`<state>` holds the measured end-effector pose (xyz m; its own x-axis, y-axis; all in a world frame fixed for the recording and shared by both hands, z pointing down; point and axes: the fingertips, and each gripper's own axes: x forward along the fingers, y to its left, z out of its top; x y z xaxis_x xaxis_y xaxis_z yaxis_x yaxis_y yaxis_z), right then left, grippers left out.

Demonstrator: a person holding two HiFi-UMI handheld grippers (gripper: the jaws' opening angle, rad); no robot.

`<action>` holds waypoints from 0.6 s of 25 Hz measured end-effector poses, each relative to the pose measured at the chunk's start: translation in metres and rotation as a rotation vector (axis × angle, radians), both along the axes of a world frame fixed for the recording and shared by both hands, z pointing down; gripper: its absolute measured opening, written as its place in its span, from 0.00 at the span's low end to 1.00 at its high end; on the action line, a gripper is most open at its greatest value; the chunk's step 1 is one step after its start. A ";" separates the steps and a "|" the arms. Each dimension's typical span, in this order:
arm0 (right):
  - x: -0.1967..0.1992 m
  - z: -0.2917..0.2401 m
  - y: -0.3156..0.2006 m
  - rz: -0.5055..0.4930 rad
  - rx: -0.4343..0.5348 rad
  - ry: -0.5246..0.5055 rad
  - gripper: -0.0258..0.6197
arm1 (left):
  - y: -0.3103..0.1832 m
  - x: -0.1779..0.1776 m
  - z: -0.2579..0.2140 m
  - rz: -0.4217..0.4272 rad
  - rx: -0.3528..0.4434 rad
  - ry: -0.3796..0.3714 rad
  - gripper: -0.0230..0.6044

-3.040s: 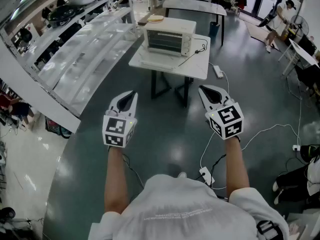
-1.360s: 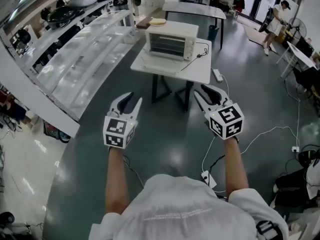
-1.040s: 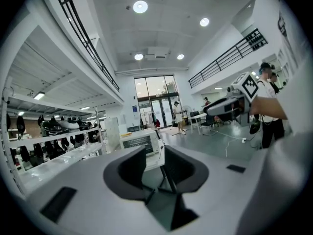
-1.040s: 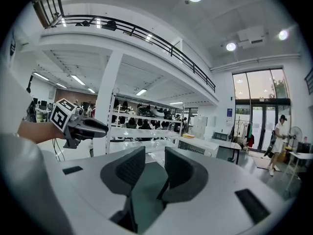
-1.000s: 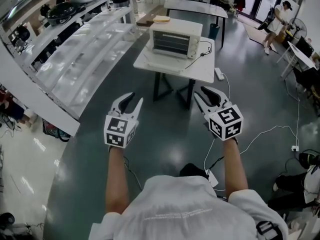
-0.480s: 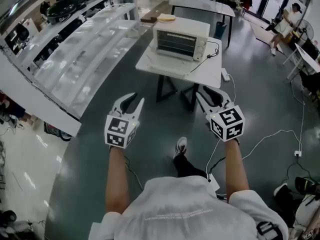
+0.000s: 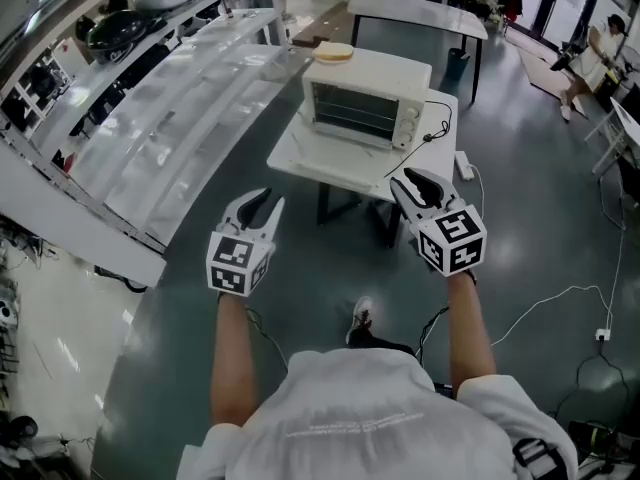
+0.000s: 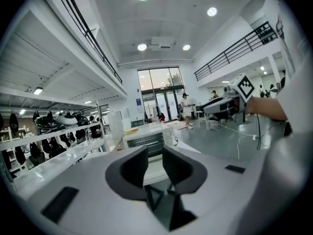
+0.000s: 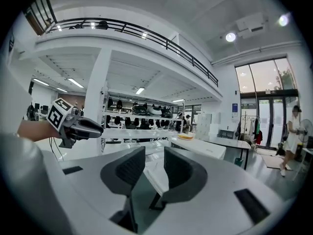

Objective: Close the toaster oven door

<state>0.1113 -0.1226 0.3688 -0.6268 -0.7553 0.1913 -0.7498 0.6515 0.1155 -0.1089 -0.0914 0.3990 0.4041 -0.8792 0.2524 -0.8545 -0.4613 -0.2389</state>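
In the head view, nearer the toaster oven (image 7: 365,108) than a second ago yet short of reach, jaws of left gripper (image 7: 268,198) just narrowed, right gripper (image 7: 408,178) ajar, both empty.

This is looking like a big open test hall or lab, not a home. A glossy dark grey concrete floor (image 7: 545,203) is stretching between long white metal shelving racks (image 7: 175,118) that are carrying black woks and pans (image 7: 110,30). White cables (image 7: 568,289) are trailing to a white power strip (image 7: 465,165). A black-railed mezzanine balcony (image 9: 146,35) is running overhead, tall glass entrance doors (image 8: 161,102) are closing the far end, and a cream toaster oven (image 7: 365,103) is sitting on a white square counter (image 7: 300,153).
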 end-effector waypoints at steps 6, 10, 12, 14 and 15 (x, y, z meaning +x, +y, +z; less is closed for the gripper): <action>0.011 0.010 -0.064 -0.026 -0.038 -0.028 0.22 | -0.061 0.013 0.001 -0.022 -0.040 -0.015 0.19; 0.012 0.018 -0.096 -0.036 -0.062 -0.036 0.22 | -0.093 0.013 0.004 -0.042 -0.068 -0.015 0.19; 0.013 0.023 -0.108 -0.040 -0.074 -0.034 0.22 | -0.108 0.014 0.007 -0.049 -0.082 -0.012 0.19; 0.014 0.027 -0.118 -0.042 -0.085 -0.030 0.22 | -0.121 0.015 0.012 -0.052 -0.098 -0.006 0.19; 0.014 0.030 -0.123 -0.044 -0.091 -0.028 0.22 | -0.128 0.016 0.015 -0.053 -0.107 -0.005 0.19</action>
